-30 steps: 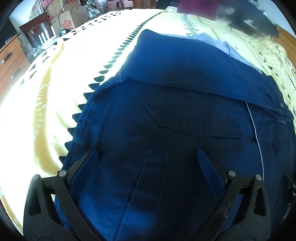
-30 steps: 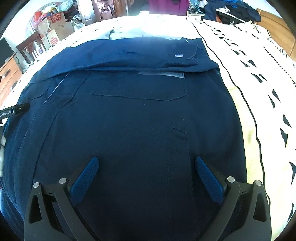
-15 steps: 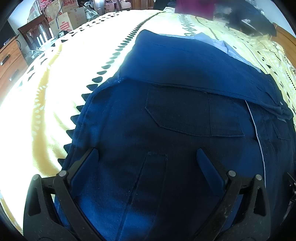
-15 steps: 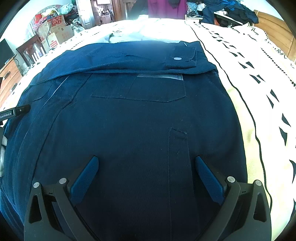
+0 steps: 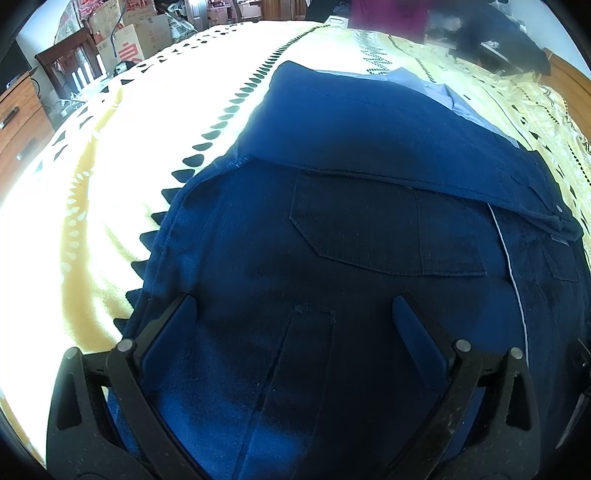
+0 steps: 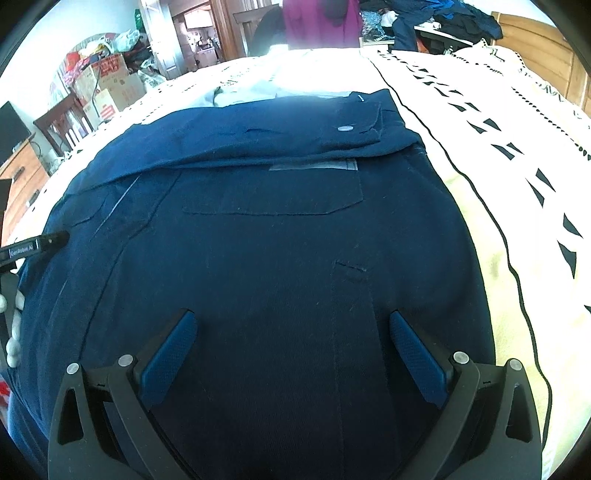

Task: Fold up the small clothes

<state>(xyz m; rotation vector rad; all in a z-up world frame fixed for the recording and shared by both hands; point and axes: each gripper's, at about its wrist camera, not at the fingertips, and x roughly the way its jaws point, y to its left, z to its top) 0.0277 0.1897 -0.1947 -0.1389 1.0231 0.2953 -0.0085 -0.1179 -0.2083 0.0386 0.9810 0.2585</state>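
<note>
Dark navy trousers (image 5: 351, 258) lie flat on a yellow patterned bedspread (image 5: 92, 177), back pocket up, their far part folded over toward me. In the right wrist view the same trousers (image 6: 277, 240) show a silver button (image 6: 345, 128) on the folded flap. My left gripper (image 5: 293, 314) hovers open just above the near cloth, nothing between its blue pads. My right gripper (image 6: 293, 328) is open too, over the near cloth. The other gripper's tip (image 6: 37, 247) and a gloved hand (image 6: 13, 321) show at the left edge.
A light blue garment (image 5: 443, 96) lies beyond the trousers. Dark clothes (image 6: 454, 18) are piled at the bed's far end by a wooden headboard (image 6: 543, 48). A wooden dresser (image 5: 18, 118), a chair and cardboard boxes (image 5: 136, 40) stand to the left.
Both views have shifted slightly; the right wrist camera has tilted up, showing more of the room. The trousers lie as before and both grippers stay open.
</note>
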